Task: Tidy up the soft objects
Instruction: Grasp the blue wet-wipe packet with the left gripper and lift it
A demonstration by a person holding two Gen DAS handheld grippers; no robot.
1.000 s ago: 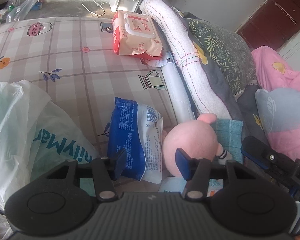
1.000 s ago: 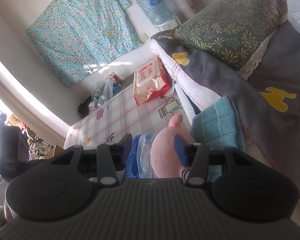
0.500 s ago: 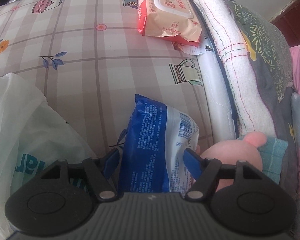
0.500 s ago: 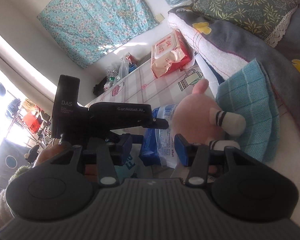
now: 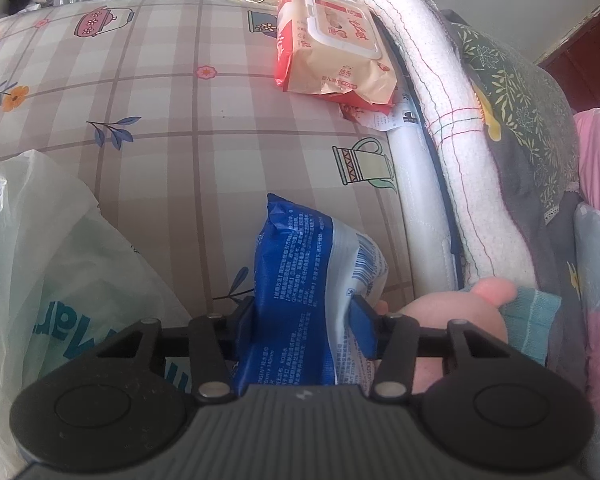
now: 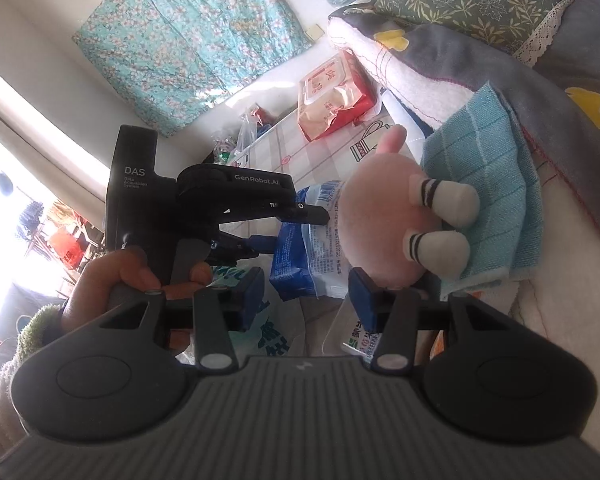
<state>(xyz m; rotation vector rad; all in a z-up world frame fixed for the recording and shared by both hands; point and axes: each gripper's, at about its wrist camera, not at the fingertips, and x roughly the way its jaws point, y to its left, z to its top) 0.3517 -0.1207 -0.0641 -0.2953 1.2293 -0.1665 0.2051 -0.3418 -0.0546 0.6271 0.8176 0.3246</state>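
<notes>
A blue and white soft pack (image 5: pixel 300 280) lies on the patterned tablecloth (image 5: pixel 160 120). My left gripper (image 5: pixel 302 324) straddles it with its jaws closing, and both blue pads press into its sides. In the right wrist view, that left gripper (image 6: pixel 300 232) is held by a hand, with the pack (image 6: pixel 300 256) between its fingers. A pink plush toy (image 6: pixel 380 216) with striped feet lies beside the pack on a teal cloth (image 6: pixel 488 184). My right gripper (image 6: pixel 308 298) hovers just short of the plush, open, with nothing between its pads.
A white plastic shopping bag (image 5: pixel 40 260) fills the near left. A red and beige wipes pack (image 5: pixel 332 48) lies at the far side of the table. A rolled white blanket (image 5: pixel 440 100) and pillows (image 6: pixel 480 0) line the right side. A small clear pack (image 6: pixel 356 336) lies under my right gripper.
My left gripper moved over the blue pack, spread its jaws around it, then closed onto its sides. My right gripper sank toward the plush, and the left gripper came into its view.
</notes>
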